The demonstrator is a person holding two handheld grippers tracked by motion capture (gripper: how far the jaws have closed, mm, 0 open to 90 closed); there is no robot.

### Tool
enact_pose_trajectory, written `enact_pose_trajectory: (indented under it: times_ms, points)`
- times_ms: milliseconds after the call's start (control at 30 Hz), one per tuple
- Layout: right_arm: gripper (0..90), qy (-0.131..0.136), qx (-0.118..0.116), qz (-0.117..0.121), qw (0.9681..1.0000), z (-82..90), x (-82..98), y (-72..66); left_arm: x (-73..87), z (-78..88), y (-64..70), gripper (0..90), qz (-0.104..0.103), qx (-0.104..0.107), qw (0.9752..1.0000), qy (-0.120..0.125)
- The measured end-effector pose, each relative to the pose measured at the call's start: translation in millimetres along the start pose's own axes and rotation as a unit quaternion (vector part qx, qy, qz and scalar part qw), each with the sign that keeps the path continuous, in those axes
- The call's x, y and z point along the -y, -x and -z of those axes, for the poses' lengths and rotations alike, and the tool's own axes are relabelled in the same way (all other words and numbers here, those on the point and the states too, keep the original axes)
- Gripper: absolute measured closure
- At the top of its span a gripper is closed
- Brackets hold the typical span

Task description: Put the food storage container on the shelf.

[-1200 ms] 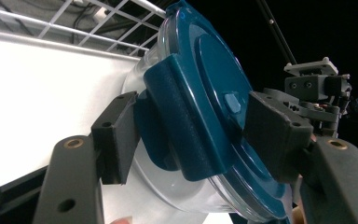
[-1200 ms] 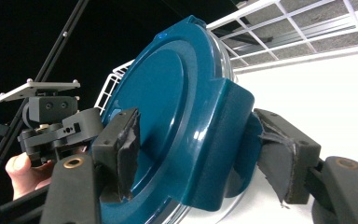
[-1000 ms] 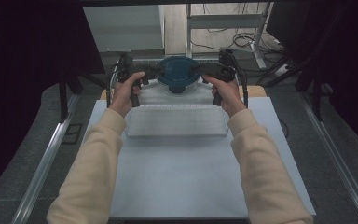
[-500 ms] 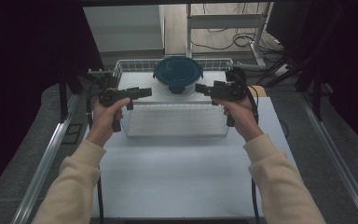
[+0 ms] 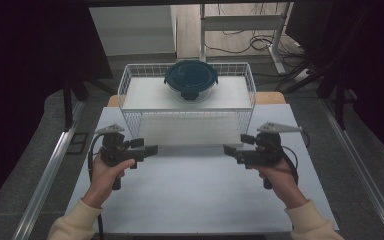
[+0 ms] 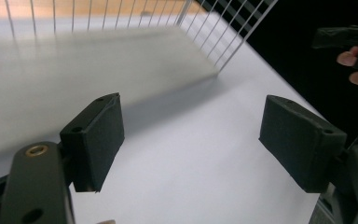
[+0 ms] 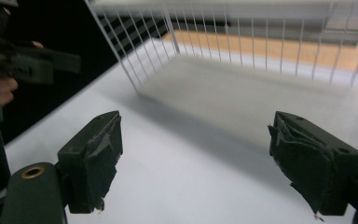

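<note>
- Between the jaws of the left gripper (image 6: 191,144) lies nothing but bare white tabletop (image 5: 195,200); the jaws stand wide apart and grip nothing, having just been opening.
- Opposite it, the right gripper (image 7: 193,168) is likewise spread and holds nothing; its jaws have just been closing a little, with nothing between them.
- Both grippers hang low over the tabletop, pointing inward at each other, left gripper (image 5: 152,149) facing right gripper (image 5: 228,149) across a gap.
- Just beyond both grippers stands the white wire basket (image 5: 130,80), its near wall close ahead of the jaws and apart from them.
- Farthest from the grippers, at the back middle of the basket's floor, sits the round dark-blue lidded container (image 5: 191,77), upright and well apart from either gripper.
- Judged from this, the container is already set in the basket and the step in hand is the withdrawal toward the person.
- A next move would call only for keeping the jaws clear of the basket wall, or, if more handling follows, for reaching back over the rim from both sides.
- Compared with a second ago, both hands were at the container, one on each side; half a second ago they were beside the basket; now they are near the person's edge, and the container rests alone.
</note>
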State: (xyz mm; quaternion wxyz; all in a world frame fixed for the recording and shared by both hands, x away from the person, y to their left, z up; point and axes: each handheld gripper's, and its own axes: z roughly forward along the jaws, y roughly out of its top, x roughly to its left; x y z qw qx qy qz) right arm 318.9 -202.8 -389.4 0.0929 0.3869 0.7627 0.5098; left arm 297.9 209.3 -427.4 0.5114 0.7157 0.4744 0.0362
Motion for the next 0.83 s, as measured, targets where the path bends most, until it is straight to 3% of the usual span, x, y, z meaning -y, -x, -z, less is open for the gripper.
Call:
enact_pose_trajectory:
  times_ms: [33, 67, 133, 300, 433, 533, 633, 833]
  points:
    - [17.0, -0.011, 0.004, -0.001, 0.9999, 2.9, 19.6, 1.2, 6.7, -0.5, -0.1, 21.6, -0.003, -0.003, 1.0000, -0.004]
    - [17.0, -0.011, 0.004, -0.001, 0.9999, 2.9, 19.6, 1.2, 13.4, -1.1, -0.1, 21.6, -0.007, -0.007, 0.9999, -0.007]
    - [17.0, -0.020, 0.010, -0.004, 0.9997, 5.3, 38.2, 3.8, 26.7, -2.4, -0.2, 21.6, -0.012, -0.012, 0.9998, -0.012]
    - [16.2, -0.048, 0.024, -0.014, 0.9985, 7.1, 77.2, 17.1, 56.3, -10.1, -3.7, 20.8, -0.003, -0.020, 0.9994, -0.028]
    - [15.7, -0.061, 0.044, -0.004, 0.9971, 3.1, 87.3, 22.4, 63.7, -12.6, -5.2, 20.4, -0.009, -0.032, 0.9985, -0.042]
    - [12.8, -0.084, 0.075, 0.025, 0.9933, -1.9, 92.6, 21.2, 65.5, -11.4, -5.6, 20.7, -0.007, -0.032, 0.9987, -0.039]
    - [12.0, -0.084, 0.072, 0.024, 0.9936, -3.2, 95.7, 20.5, 67.8, -12.3, -5.8, 20.8, -0.005, -0.032, 0.9987, -0.040]
    - [9.2, -0.054, 0.067, 0.016, 0.9962, -2.8, 99.3, 22.6, 69.7, -16.2, -4.6, 20.5, -0.011, -0.036, 0.9981, -0.048]
